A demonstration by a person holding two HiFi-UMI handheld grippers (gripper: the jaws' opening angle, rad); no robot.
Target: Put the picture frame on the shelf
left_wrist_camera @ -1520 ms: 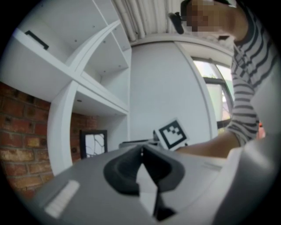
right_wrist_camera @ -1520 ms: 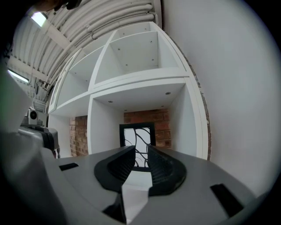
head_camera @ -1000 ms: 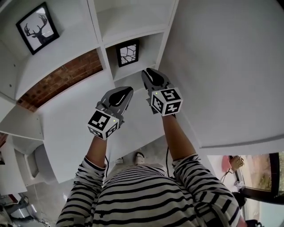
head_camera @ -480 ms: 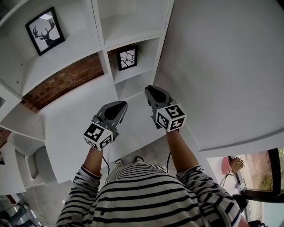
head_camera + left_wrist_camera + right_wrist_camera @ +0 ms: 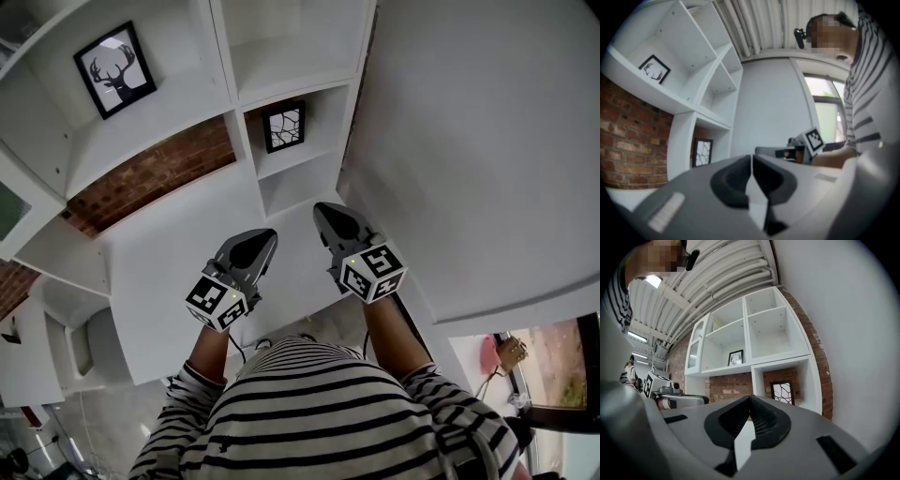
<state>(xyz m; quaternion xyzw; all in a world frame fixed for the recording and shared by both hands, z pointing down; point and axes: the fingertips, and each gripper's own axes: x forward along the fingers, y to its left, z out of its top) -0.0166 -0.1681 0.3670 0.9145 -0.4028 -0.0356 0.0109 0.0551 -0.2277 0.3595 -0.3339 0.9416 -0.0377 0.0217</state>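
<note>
While upright, picture frame [image 5: 284, 127] front outward.

You hold your left tongs [image 5: 263, 236] and right tongs [image 5: 324, 208] out in front of your chest, side by side but apart, tips pointing away from you. The right tongs reach slightly further forward. On both, the jaws are pressed together with nothing between them. Your left forearm [image 5: 208, 345] and right forearm [image 5: 384, 323] are bare below striped sleeves [image 5: 173, 417], and a marker cube [image 5: 216, 300] sits at the wrist end of each tool.
</note>
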